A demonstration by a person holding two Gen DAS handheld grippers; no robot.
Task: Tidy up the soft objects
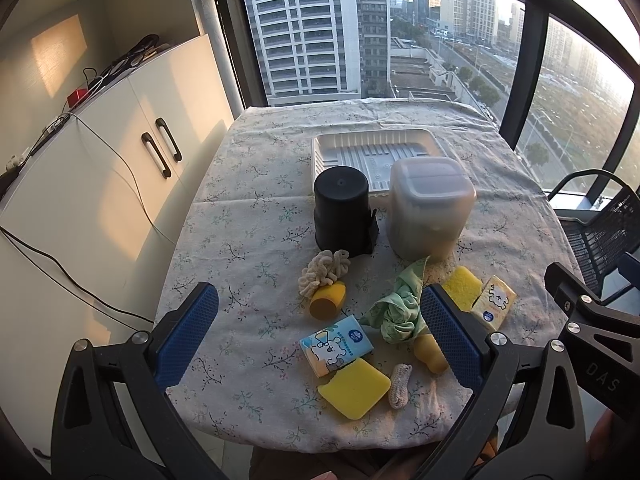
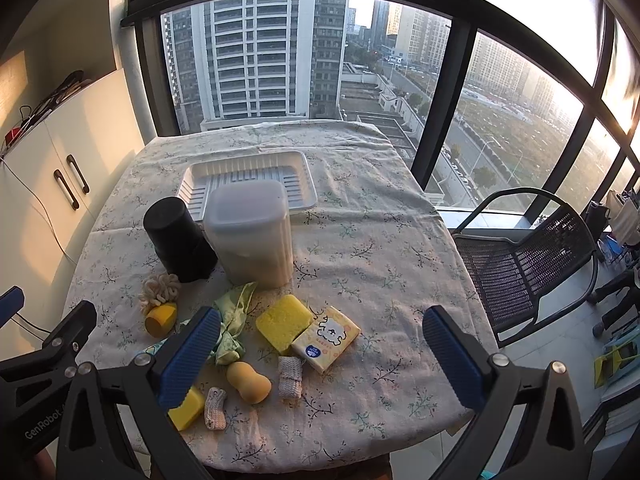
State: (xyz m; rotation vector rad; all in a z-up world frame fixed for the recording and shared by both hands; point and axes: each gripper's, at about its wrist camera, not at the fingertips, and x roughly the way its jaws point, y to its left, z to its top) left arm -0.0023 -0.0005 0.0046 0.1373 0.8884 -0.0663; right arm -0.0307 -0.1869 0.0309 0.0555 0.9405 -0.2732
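Soft items lie scattered on the near half of the floral tablecloth (image 1: 248, 216): a blue tissue pack (image 1: 336, 345), two yellow sponges (image 1: 354, 393) (image 2: 284, 322), a yellow tissue pack (image 2: 326, 338), a crumpled green cloth (image 1: 400, 312), two orange makeup sponges (image 1: 328, 300) (image 2: 248, 382), a cream scrunchie (image 1: 324, 274) and small knitted pads (image 2: 290, 377). My left gripper (image 1: 320, 336) is open, hovering above the pile. My right gripper (image 2: 322, 354) is open, above the yellow tissue pack and knitted pad. Neither holds anything.
A white plastic tray (image 1: 376, 152) sits at the table's far middle. In front of it stand a black cylinder (image 1: 340, 210) and a lidded translucent container (image 1: 430, 208). White cabinets (image 1: 120, 168) stand left, a black mesh chair (image 2: 520, 264) right, windows behind.
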